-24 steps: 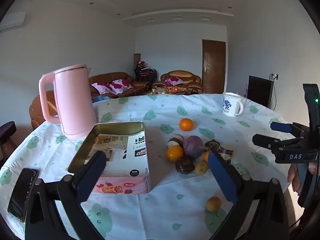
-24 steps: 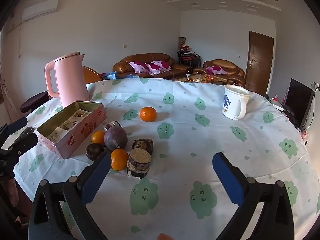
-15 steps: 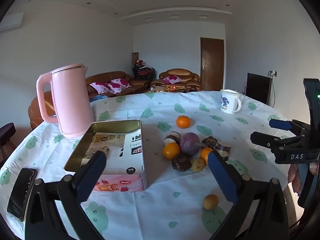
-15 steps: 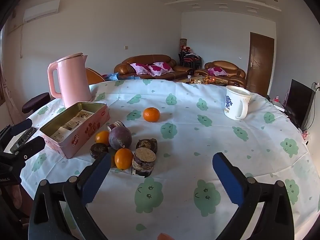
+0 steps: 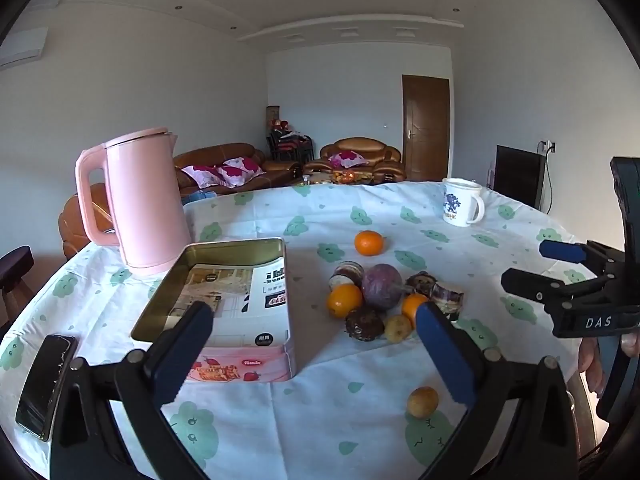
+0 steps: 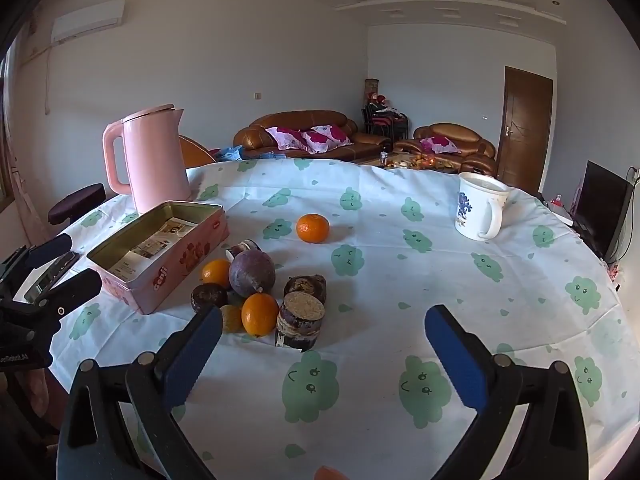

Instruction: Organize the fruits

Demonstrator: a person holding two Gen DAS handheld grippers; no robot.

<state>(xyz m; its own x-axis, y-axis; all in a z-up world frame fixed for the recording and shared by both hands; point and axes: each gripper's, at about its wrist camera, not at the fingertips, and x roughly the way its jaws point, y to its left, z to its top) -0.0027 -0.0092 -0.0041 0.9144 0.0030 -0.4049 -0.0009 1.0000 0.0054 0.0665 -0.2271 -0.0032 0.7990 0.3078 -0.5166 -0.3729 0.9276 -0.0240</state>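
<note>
While the left gripper [image 5: 310,344] hovers spread wide and empty, the fruit pile [image 5: 380,300] sits just right of the open tin [image 5: 224,292]. From the right wrist, the right gripper [image 6: 324,348] gapes empty above the tablecloth [image 6: 440,288], fruit pile [image 6: 256,292] ahead-left.

both wrist views, table [image 5: 360,420] shared, perhaps near

- You are facing a living room with pale walls [image 6: 240,52] and a stepped white ceiling [image 5: 352,32] dotted with recessed lights.
- Brown leather sofas [image 6: 296,128] carrying pink floral cushions [image 6: 308,136] are lining the far wall.
- A dark wooden door [image 5: 426,128] is standing closed at the right.
- An air conditioner [image 6: 88,20] is hanging high on the left wall.
- Daylight is filling the room evenly.
</note>
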